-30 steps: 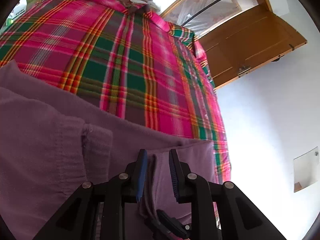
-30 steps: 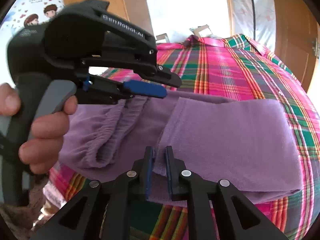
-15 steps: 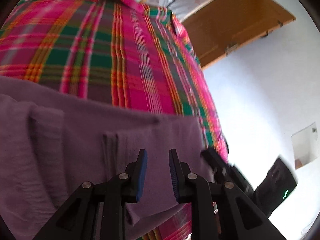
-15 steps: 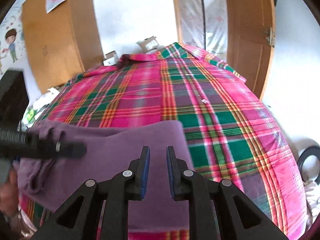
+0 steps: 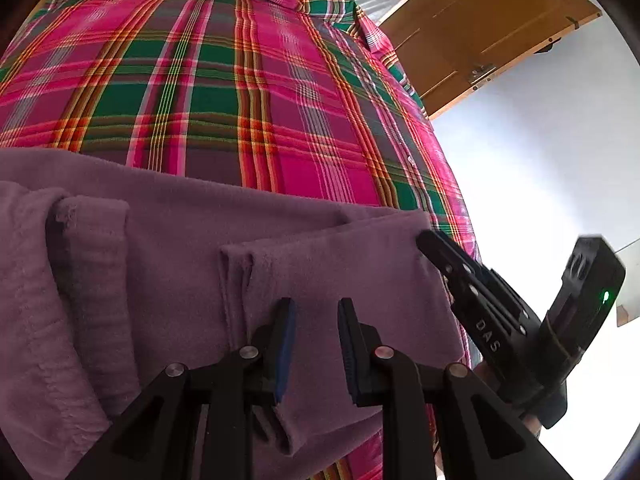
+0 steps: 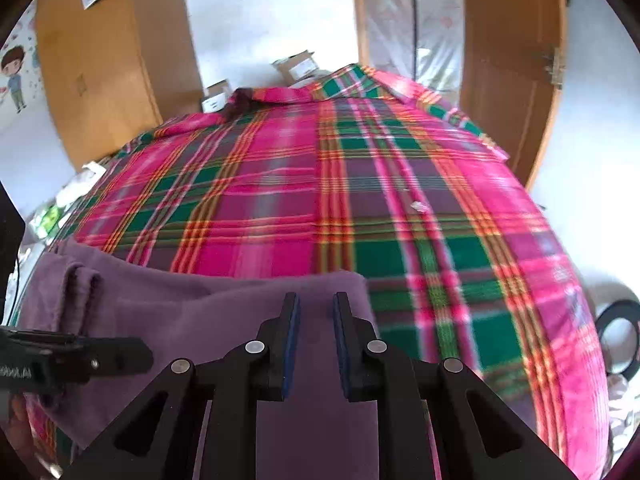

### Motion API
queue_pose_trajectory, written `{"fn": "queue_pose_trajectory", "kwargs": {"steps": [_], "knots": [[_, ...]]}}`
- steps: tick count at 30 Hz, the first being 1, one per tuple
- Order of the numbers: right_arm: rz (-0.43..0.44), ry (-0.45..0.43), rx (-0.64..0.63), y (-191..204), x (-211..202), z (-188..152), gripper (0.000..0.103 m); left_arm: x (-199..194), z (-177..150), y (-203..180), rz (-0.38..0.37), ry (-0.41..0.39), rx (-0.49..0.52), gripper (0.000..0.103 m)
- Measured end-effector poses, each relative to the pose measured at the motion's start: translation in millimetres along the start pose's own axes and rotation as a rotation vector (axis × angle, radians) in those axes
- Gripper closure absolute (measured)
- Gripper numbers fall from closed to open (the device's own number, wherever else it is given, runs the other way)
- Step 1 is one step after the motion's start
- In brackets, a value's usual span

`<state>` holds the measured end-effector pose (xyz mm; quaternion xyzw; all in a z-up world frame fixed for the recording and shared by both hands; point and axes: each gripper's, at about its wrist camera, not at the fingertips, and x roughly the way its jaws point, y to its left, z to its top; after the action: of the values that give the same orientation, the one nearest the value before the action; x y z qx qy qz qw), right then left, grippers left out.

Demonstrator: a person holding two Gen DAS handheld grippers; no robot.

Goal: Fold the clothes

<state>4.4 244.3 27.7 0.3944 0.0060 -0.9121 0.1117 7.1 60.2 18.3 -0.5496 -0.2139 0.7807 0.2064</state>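
- Purple clothes (image 5: 248, 240), a folded soft garment, are lying on the near part of a bed covered by a pink, green and orange plaid sheet (image 5: 224, 92), with one folded edge running across the sheet and a ribbed cuff or hem showing on the garment's left part.
- Left gripper (image 5: 314, 344) is hovering low over the near edge of the garment, pointing forward along the bed; its jaws are standing narrowly apart with nothing between them, only purple cloth showing below the gap.
- Right gripper (image 6: 313, 340) is likewise pointing forward over the garment's right part, close to its right edge, its jaws narrowly parted and gripping nothing.
- In the left wrist view the right gripper (image 5: 480, 304) is showing just beside the garment's right corner, tilted up and away; whether it is touching the cloth cannot be told.
- In the right wrist view the left gripper (image 6: 80, 356) is reaching in level over the garment's left part.
- Beyond the bed's far end, wooden doors (image 6: 512, 64) and small cardboard boxes (image 6: 298, 66) are showing.
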Motion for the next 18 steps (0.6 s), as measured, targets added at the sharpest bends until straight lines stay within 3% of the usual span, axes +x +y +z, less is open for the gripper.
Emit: {"fn": "queue_pose_trajectory", "kwargs": {"steps": [3, 9, 13, 18], "knots": [[-0.025, 0.057, -0.003, 1.6, 15.4, 2.4, 0.086, -0.8, -2.7, -0.5, -0.001, 0.001, -0.001, 0.081], [-0.002, 0.071, 0.001, -1.4, 20.5, 3.6, 0.086, -4.6, -9.5, 1.6, -0.005, 0.000, -0.004, 0.081], [0.024, 0.056, 0.053, -14.0, 4.8, 1.2, 0.085, -4.0, -10.8, 0.0, 0.005, 0.003, 0.001, 0.081], [0.058, 0.043, 0.072, -23.1, -18.8, -25.6, 0.085, -4.3, -13.1, 1.9, -0.002, 0.005, -0.005, 0.081]]}}
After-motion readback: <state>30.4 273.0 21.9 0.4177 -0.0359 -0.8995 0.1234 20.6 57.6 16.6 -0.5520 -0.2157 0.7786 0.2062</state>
